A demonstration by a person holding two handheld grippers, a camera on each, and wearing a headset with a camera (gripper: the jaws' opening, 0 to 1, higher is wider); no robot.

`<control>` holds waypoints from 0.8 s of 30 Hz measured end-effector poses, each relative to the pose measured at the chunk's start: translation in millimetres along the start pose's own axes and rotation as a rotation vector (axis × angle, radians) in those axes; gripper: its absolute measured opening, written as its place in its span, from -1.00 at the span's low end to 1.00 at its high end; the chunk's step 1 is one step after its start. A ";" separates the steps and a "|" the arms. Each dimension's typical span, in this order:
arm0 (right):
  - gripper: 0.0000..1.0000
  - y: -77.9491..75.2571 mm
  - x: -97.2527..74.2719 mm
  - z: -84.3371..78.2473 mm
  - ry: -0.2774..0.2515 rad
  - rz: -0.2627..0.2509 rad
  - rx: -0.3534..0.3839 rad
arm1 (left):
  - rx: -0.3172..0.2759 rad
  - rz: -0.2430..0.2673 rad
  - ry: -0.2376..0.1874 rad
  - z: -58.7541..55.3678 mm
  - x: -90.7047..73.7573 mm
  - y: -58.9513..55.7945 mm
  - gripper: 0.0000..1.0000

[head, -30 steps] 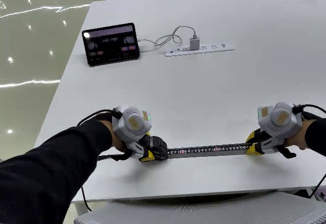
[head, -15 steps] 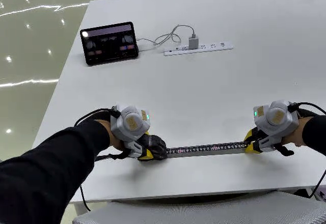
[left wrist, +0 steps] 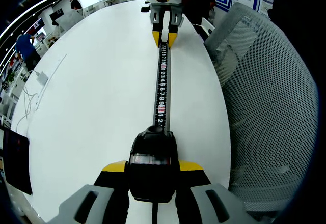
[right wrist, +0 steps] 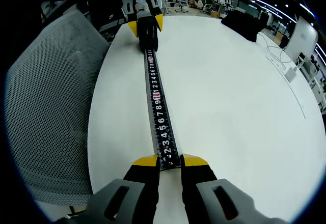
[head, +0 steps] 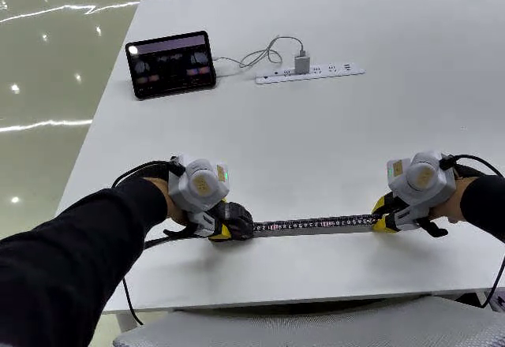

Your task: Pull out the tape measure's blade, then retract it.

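My left tool sits at the lower left of the head view. Its jaws are clamped on the black tape measure case, which rests on the white surface. In the left gripper view the case is wedged tight between my yellow-tipped jaws at the bottom centre, one tip touching each side.

Out of the case runs the black blade with white numerals. It lies flat on the surface and stretches straight across the lower part of the head view, near the front edge.

At the lower right is my right tool, closed to a narrow gap with the blade's free end pinched between the two yellow tips. In the right gripper view the low numbers sit right at my jaws at the bottom centre. The blade climbs up the frame to the case, held by the other tool at the top.

So the blade is out and taut between both tools, which stand well apart.

In the upper left of the head view a dark tablet lies with its screen lit, and a white power strip lies to its right. A grey mesh chair edges the surface on the right of the left gripper view.
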State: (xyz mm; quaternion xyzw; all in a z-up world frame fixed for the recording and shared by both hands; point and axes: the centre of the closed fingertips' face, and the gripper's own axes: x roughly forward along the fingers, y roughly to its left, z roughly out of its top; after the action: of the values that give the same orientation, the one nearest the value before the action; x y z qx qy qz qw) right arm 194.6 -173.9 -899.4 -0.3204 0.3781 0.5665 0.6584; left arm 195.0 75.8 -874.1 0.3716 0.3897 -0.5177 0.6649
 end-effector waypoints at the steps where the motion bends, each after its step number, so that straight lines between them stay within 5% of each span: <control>1: -0.77 0.0 -0.1 -0.2 -0.005 -0.001 0.005 | -0.002 0.000 -0.001 0.0 0.2 -0.1 -0.39; 13: -0.76 0.7 -0.2 0.6 -0.005 -0.004 0.008 | -0.011 0.001 -0.001 -0.1 1.0 1.9 -0.38; 19: -0.74 -1.5 -0.3 -0.2 -0.024 -0.037 0.044 | -0.007 0.001 0.000 -0.6 0.6 2.5 -0.35; 24: -0.68 -2.8 -1.7 -1.3 -0.026 -0.072 -0.006 | -0.009 0.025 -0.019 1.6 -5.6 8.5 -0.28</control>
State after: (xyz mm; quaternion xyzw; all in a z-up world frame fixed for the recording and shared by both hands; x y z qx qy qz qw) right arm 197.0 -176.3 -898.6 -0.3282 0.3561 0.5478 0.6822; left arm 202.7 78.3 -867.6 0.3686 0.3812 -0.5112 0.6764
